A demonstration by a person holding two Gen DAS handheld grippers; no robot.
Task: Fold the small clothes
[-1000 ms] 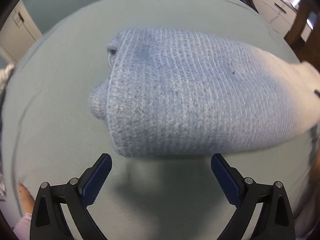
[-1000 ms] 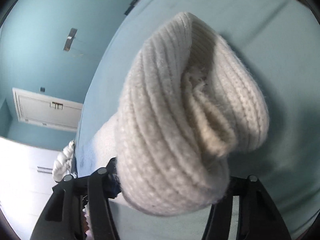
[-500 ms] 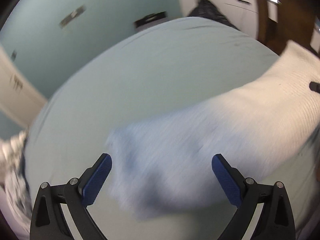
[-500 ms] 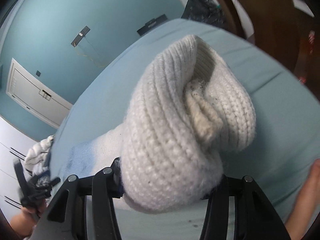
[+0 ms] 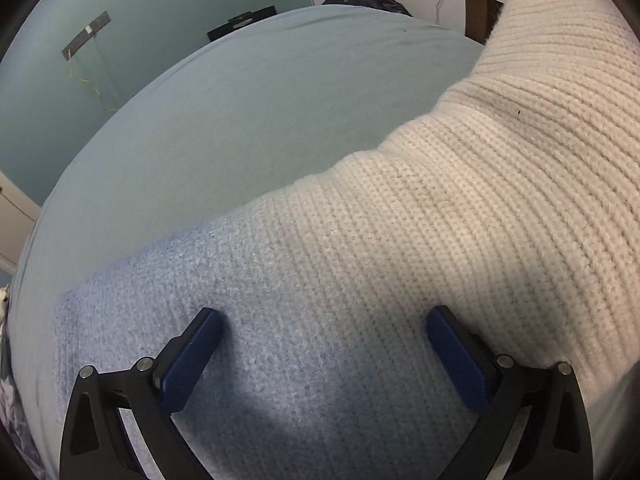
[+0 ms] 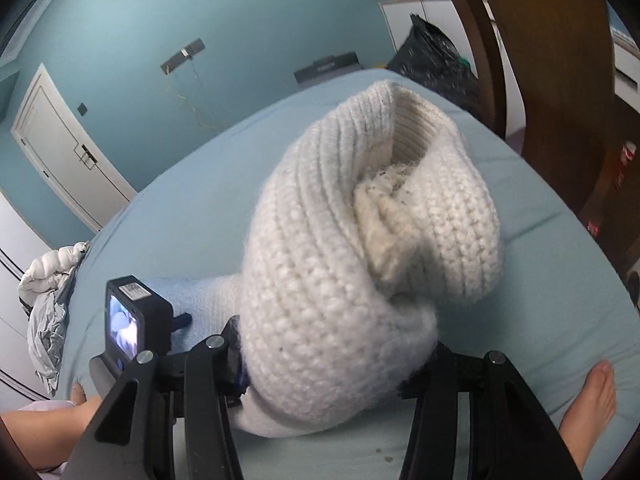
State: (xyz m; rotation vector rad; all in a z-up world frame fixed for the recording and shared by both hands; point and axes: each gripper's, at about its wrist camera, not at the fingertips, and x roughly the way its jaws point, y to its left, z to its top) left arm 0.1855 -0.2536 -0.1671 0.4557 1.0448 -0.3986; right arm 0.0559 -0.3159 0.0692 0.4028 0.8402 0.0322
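Soft, even daylight fills both views, with no glare. A dim shadow lies on the knit sock (image 5: 320,360) between the left gripper (image 5: 324,344) fingers. Both fisheye views bend strongly and darken at the corners; focus is sharp.

Both wrist cams close, angled down, sharing knit garment (image 5: 360,240).
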